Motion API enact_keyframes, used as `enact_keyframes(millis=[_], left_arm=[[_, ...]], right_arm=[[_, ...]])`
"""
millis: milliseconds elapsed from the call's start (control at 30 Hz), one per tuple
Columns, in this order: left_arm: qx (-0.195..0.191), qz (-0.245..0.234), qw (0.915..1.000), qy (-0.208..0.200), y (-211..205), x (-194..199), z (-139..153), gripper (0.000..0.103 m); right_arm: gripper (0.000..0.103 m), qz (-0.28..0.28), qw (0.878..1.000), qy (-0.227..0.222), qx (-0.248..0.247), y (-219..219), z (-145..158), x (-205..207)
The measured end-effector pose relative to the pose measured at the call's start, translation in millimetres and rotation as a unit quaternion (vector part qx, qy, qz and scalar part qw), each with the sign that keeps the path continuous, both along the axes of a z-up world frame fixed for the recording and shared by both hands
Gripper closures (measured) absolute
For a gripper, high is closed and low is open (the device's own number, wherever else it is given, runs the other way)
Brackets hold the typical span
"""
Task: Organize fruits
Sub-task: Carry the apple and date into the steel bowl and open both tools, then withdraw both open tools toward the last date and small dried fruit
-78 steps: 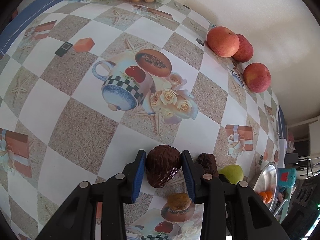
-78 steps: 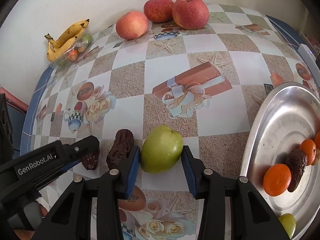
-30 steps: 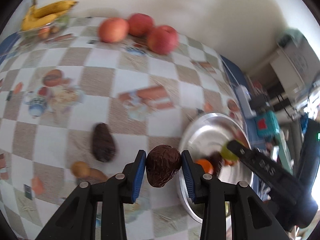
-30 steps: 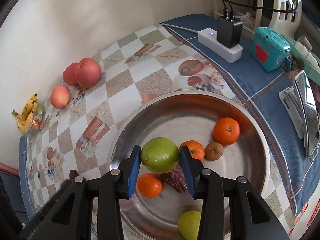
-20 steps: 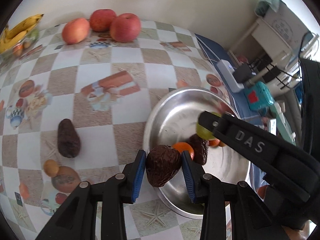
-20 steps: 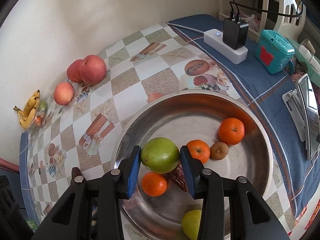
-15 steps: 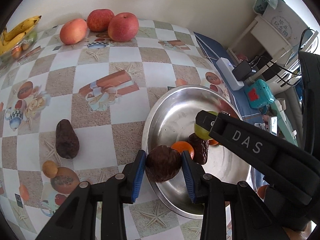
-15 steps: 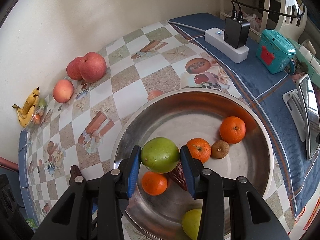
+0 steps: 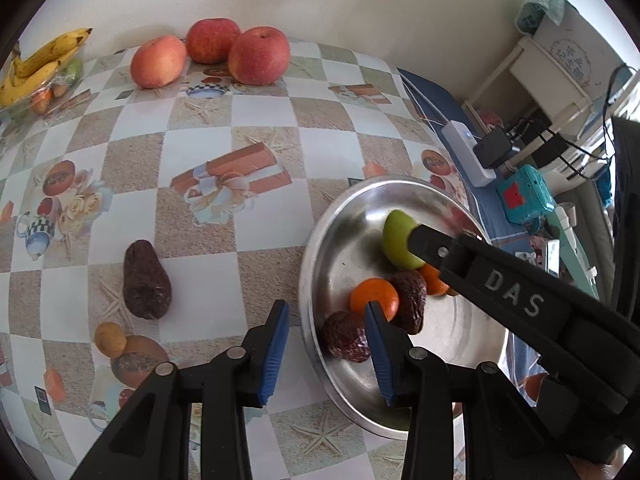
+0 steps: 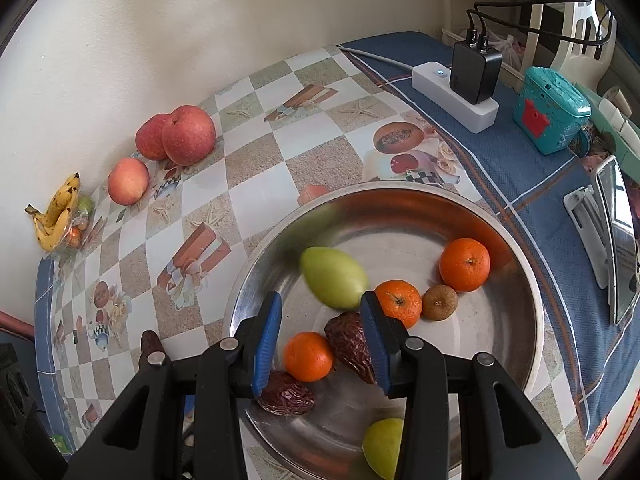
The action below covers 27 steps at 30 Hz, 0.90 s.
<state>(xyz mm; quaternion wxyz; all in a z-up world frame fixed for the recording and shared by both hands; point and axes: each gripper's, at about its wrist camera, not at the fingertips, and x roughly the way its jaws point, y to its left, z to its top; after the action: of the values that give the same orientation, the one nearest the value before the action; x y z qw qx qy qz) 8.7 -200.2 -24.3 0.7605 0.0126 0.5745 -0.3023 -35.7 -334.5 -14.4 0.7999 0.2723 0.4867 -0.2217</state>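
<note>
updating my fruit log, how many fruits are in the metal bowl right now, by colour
green fruit: 2
oranges: 3
dark brown fruit: 2
small tan fruit: 1
total: 8

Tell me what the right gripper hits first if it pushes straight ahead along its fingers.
Likely the green fruit, which lies blurred just past the open right gripper, inside the metal bowl. Depth is hard to judge; if the fingers run lower, they would meet the bowl's floor first.
</note>
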Motion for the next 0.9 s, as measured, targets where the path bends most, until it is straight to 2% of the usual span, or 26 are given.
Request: enact_keyframes(millis=[267, 567, 733, 767, 800, 833, 867, 900], left_arm=[[0.005, 0.084, 0.9962, 0.022, 38, 27, -6, 0.061], [0.020, 0.189, 0.9816, 0.014, 97, 55, -4, 0.057], [0.017, 0.220, 0.9751, 0.016, 117, 63, -3, 0.056], [0.018, 0.225, 0.9741, 0.017, 119, 64, -4, 0.054], [0.019, 0.228, 0.9734, 0.019, 121, 65, -5, 0.046], [0.021, 0.228, 0.9731, 0.020, 122, 66, -5, 0.032], [0.024, 0.231, 0.9725, 0.022, 123, 66, -7, 0.025], [0.032, 0.235, 0.9712, 0.024, 124, 67, -9, 0.016]], right_arm=[[0.061, 0.001, 1.000, 0.002, 0.004, 1, -2, 1], [0.061, 0.038, 0.999, 0.004, -0.016, 22, 4, 10], [0.061, 0.063, 0.998, 0.002, -0.028, 37, 9, 16], [0.061, 0.067, 0.997, 0.002, -0.031, 40, 9, 17], [0.061, 0.070, 0.997, 0.001, -0.033, 41, 10, 17], [0.058, 0.072, 0.997, 0.002, -0.035, 43, 10, 18], [0.046, 0.072, 0.997, 0.004, -0.038, 44, 9, 18], [0.039, 0.072, 0.997, 0.006, -0.040, 45, 8, 19]])
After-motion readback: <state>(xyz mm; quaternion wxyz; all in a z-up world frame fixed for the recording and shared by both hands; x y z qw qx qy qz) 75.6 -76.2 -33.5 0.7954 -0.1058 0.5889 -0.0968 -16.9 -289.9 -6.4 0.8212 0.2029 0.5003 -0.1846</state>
